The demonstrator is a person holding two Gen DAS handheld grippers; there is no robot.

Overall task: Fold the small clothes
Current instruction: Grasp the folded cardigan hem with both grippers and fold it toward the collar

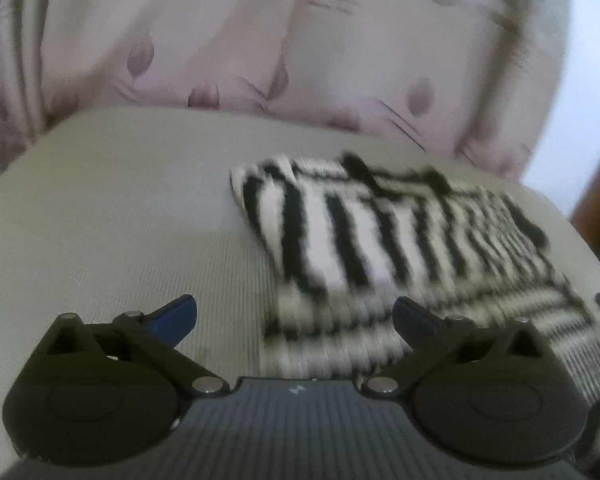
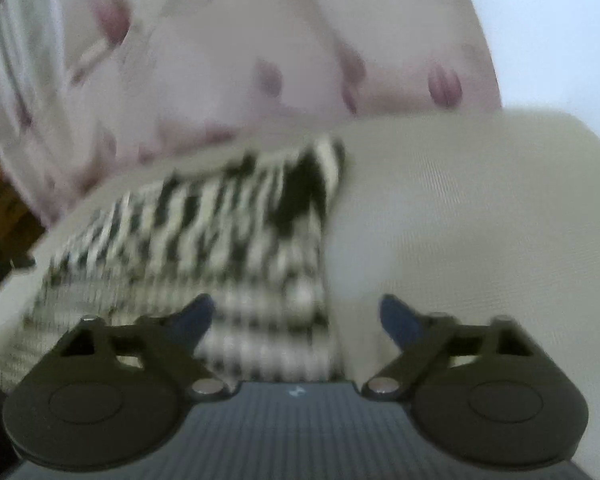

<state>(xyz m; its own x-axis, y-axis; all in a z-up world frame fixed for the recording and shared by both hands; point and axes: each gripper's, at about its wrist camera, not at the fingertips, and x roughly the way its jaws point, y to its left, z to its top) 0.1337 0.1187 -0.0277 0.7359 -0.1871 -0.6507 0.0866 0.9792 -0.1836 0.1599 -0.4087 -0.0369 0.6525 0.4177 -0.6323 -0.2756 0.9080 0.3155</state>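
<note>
Beyond both spread, empty grippers (image 1: 294,320) (image 2: 296,318), motion blur smears the striped garment (image 1: 400,248) (image 2: 220,232).

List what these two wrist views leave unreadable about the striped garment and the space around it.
- Striped garment: motion blur in both views hides its fold lines, layers and type.
- Its near edge: cut off behind the left tool in the left view and the right tool in the right.
- Floral fabric behind: print smeared, text unreadable.
- Dark object at the left view's right edge: cut off.
</note>
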